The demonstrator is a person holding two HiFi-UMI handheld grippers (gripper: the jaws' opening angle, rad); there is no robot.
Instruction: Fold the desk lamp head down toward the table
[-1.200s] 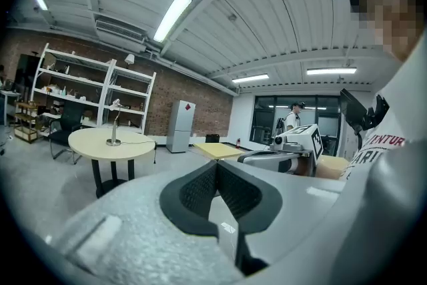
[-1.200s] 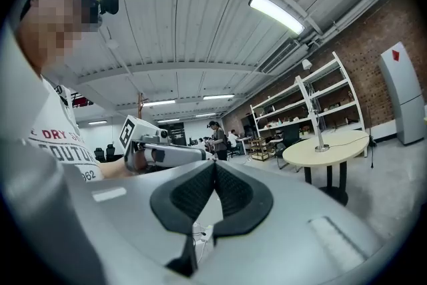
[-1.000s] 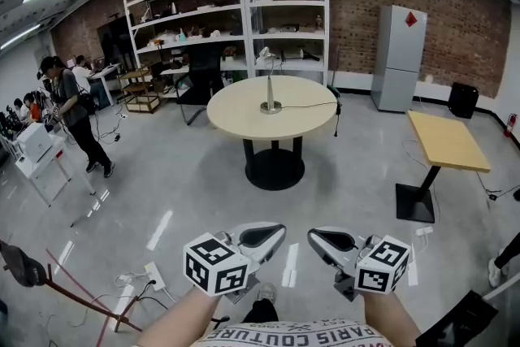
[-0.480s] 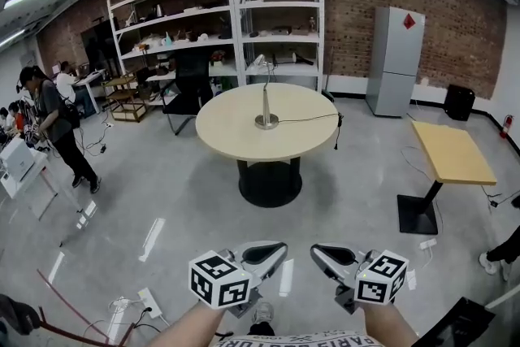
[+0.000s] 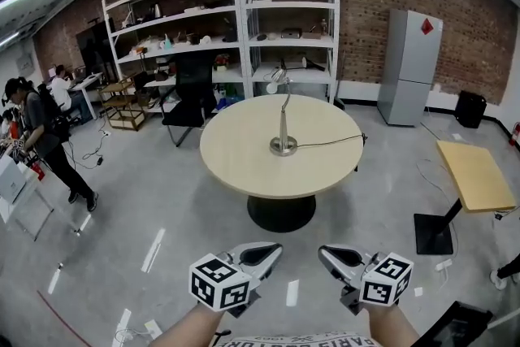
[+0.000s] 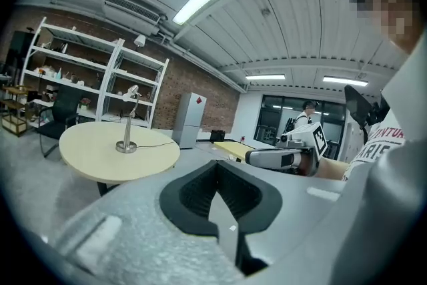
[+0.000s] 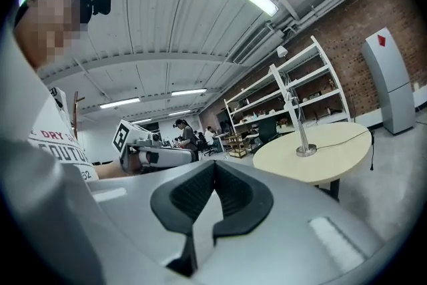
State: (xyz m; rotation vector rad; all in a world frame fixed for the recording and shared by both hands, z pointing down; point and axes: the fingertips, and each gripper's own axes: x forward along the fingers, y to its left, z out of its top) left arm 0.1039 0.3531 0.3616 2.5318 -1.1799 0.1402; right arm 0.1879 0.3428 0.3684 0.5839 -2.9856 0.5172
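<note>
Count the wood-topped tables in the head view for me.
2: the round table at centre, bearing the desk lamp, and a small rectangular table at right. More may sit hidden at the far left.

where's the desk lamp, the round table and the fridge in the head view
desk lamp (image 5: 283, 114): head view, on the middle of its upright stem
round table (image 5: 240, 152): head view, on the bare tabletop left of the lamp's base
fridge (image 5: 410, 67): head view, on its front, about halfway up
</note>
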